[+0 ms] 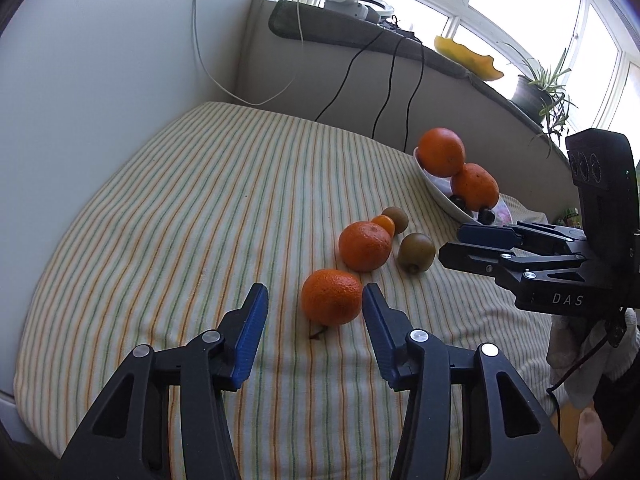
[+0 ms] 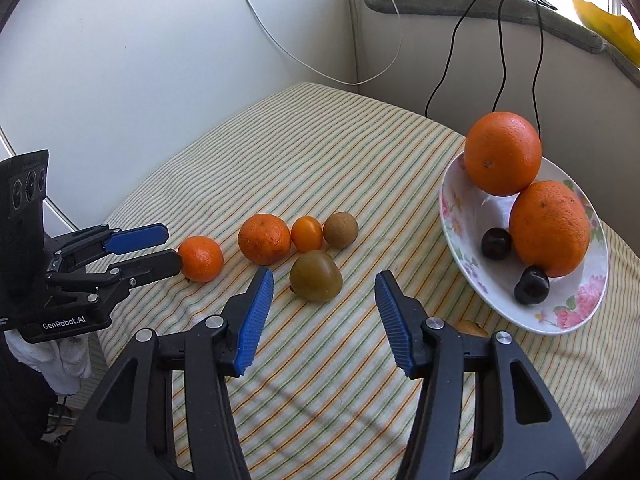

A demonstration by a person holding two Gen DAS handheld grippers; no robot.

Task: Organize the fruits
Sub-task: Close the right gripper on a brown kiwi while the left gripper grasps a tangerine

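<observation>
My left gripper is open around a small mandarin on the striped cloth; its right pad is close to the peel and its left pad stands well clear. My right gripper is open, with a greenish kiwi lying between and just beyond its fingertips. Behind these lie a bigger mandarin, a small orange fruit and a brown kiwi. At the right, a flowered bowl holds two large oranges and two dark round fruits.
The striped cloth covers a table set in a wall corner. Black cables hang from a padded ledge behind the bowl. A potted plant stands on the ledge. A brownish fruit shows partly behind my right gripper's finger.
</observation>
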